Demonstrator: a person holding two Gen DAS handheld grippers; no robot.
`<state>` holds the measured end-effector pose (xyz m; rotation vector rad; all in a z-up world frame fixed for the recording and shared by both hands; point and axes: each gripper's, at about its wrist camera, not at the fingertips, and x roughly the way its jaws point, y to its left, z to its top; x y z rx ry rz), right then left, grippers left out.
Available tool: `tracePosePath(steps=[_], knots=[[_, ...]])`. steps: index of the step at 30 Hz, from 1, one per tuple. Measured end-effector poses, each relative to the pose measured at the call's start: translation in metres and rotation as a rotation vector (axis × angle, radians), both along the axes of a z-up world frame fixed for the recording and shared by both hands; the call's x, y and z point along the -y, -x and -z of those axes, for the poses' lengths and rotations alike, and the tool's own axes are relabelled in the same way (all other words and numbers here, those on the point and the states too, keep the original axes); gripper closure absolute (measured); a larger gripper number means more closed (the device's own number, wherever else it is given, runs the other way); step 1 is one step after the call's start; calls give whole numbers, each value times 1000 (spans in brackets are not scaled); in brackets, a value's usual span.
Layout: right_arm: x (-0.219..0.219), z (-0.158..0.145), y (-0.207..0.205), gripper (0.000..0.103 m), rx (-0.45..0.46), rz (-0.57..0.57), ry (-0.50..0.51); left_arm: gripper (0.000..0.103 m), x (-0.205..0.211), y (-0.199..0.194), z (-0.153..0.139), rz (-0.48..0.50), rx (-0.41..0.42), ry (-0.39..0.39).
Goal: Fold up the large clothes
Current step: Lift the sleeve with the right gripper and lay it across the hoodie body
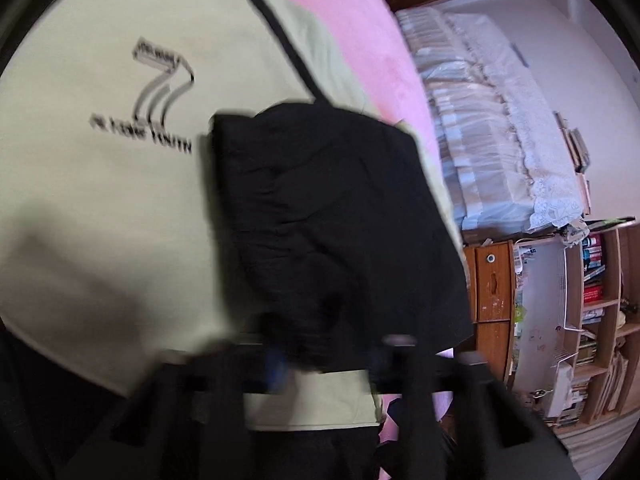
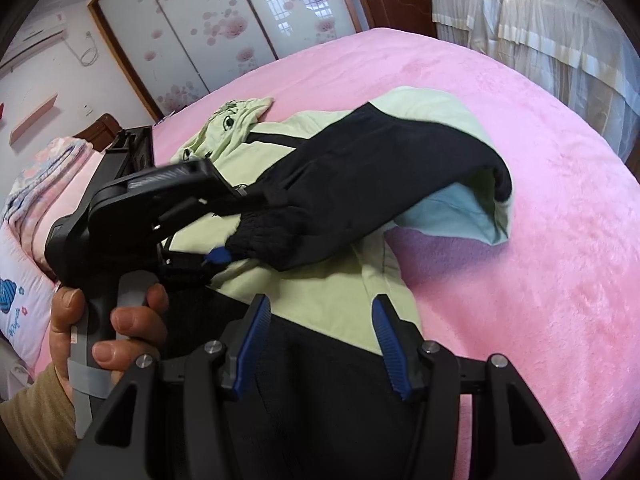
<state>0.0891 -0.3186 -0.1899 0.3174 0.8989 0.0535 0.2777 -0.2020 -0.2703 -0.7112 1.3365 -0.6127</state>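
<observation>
Nearest the right wrist camera, the right hand-held gripper (image 2: 318, 344) hangs with its blue-padded jaws apart and nothing between them, over the lower hem of a large pale green hooded sweatshirt with black sleeves and black trim (image 2: 320, 284). That sweatshirt lies spread on a fluffy pink bed cover (image 2: 540, 240), roughly in the middle of the bed, with its hood (image 2: 234, 118) toward the far edge by the sliding wardrobe doors with pink flower prints (image 2: 208, 24). One black sleeve (image 2: 360, 176) is lifted across the chest, its ribbed cuff pinched in the left hand-held gripper (image 2: 224, 236), whose jaws are closed tight on the cloth; a bare hand (image 2: 108, 316) with a tan cuff grips that tool's handle. From the left wrist view, blurred, the same black sleeve hangs over the green front, just beside a black printed logo with lettering (image 1: 160, 96). A wooden bookshelf (image 1: 600, 320) stands beyond the bed's side edge.
</observation>
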Motion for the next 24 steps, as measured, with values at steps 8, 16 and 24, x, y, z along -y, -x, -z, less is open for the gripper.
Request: tracePosePath(steps=[8,16,24], knots=[[31,16,-3,50,-57,91,27,97,22,-17,-105,25,325,-243],[67,29,-43,50,-76,216,-67,97,15,-41,-222,2,545,-293],[68,21,-84,53,-50,232,-71,97,-28,-41,-253,-55,613,-346]])
